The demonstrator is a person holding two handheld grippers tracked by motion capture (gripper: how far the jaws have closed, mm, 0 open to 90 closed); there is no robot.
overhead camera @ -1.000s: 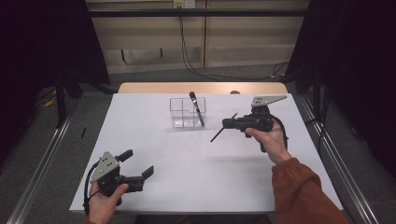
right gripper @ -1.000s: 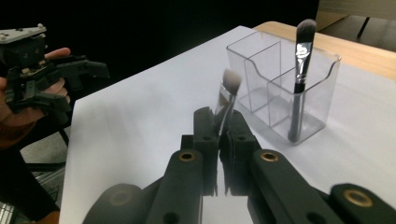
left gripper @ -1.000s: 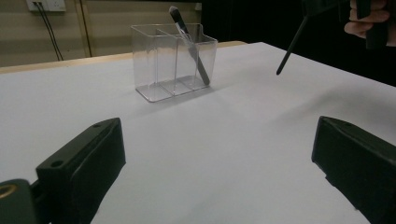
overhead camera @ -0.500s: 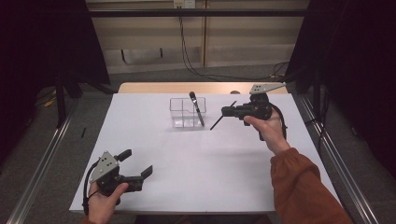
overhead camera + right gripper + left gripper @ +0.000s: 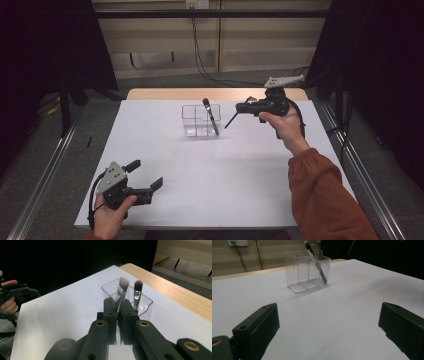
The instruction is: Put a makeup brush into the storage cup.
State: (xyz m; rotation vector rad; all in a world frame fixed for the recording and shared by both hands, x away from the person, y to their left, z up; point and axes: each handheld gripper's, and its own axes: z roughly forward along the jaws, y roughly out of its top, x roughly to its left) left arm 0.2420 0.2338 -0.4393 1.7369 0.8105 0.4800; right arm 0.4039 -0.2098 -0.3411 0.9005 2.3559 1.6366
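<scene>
High view. Clear organiser (image 5: 199, 120): set upright toward the far middle of the white worktop (image 5: 215, 175), divided into compartments, placed where both hands can reach it. Standing brush (image 5: 210, 115): lodged in the organiser's right-hand compartment, head up, leaning on the wall. Right hand-held gripper (image 5: 241, 108): held level above the worktop just right of the organiser, jaws clamped together on a thin dark brush (image 5: 230, 120) that slants down and left toward the organiser; it is judged to be carried over for dropping in beside the first. Left hand-held gripper (image 5: 148, 182): kept low at the near left corner, jaws apart, nothing between them, apparently parked out of the way. The carried brush's head is too small to be made out here.

Left gripper view. Two black jaws are seen wide apart over bare worktop. The organiser (image 5: 307, 270) is seen well ahead, with the standing brush (image 5: 315, 260) leaning in its right-hand cell. Its head is cut off at the top edge.

Right gripper view. Jaws are pressed on the handle of the carried brush (image 5: 123, 290), whose blurred bristle head points at the organiser (image 5: 142, 302). The standing brush (image 5: 137, 293) is seen just beyond. The gripped part of the handle is hidden between the jaws; the compartment aimed at cannot be told
</scene>
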